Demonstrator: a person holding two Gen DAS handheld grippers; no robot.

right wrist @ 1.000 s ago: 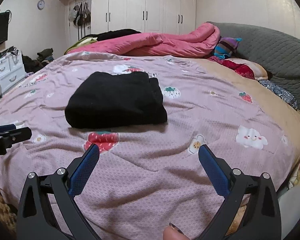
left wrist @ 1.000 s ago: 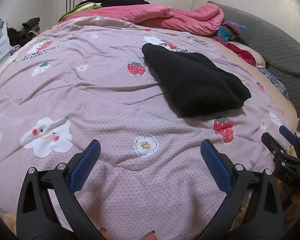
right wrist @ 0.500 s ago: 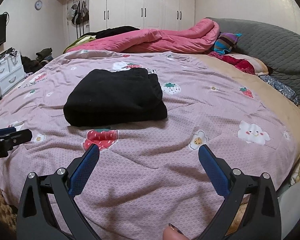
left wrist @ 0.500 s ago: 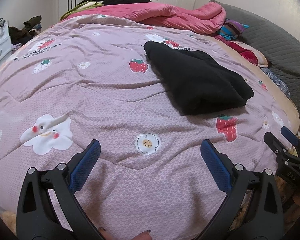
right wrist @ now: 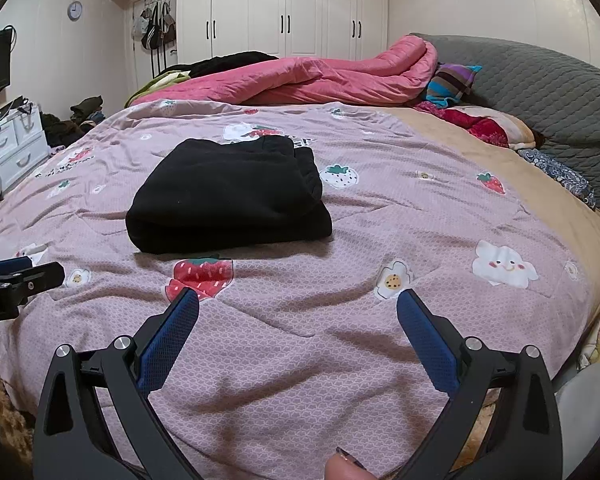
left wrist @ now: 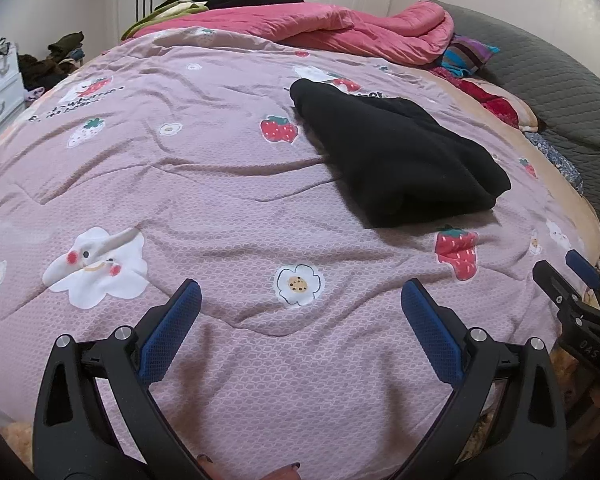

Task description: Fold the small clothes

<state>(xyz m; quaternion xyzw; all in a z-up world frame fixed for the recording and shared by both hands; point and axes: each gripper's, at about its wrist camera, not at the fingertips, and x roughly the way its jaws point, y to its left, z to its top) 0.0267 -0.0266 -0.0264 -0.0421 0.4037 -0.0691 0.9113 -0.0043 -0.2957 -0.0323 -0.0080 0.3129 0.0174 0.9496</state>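
Folded black garment [right wrist: 228, 196] lies flat on the bed's pink printed quilt [right wrist: 340, 340], roughly mid-bed, a bit left of centre in the right wrist view. Rectangular bundle; thick rounded fold edge faces the near side of the bed, stacked layer ends show at its right side. In the left wrist view its long axis runs diagonally from far-left to near-right [left wrist: 396, 160], narrow corner pointing away toward the pink duvet [left wrist: 340, 28].

Left tongs [left wrist: 300, 316] released, blue pads wide apart, hovering over the near quilt, nothing between them. Right tongs [right wrist: 298, 324] also spread wide and empty, low over the near edge of the bed; a strawberry print sits between them and the garment. Each pair is well short of the garment, not touching it.

Open quilt all around the bundle: wide bare stretch to its left, and to its right up to the tan strip [right wrist: 500, 168] by the grey headboard [right wrist: 540, 80]. Far end crowded by duvet and pillows.
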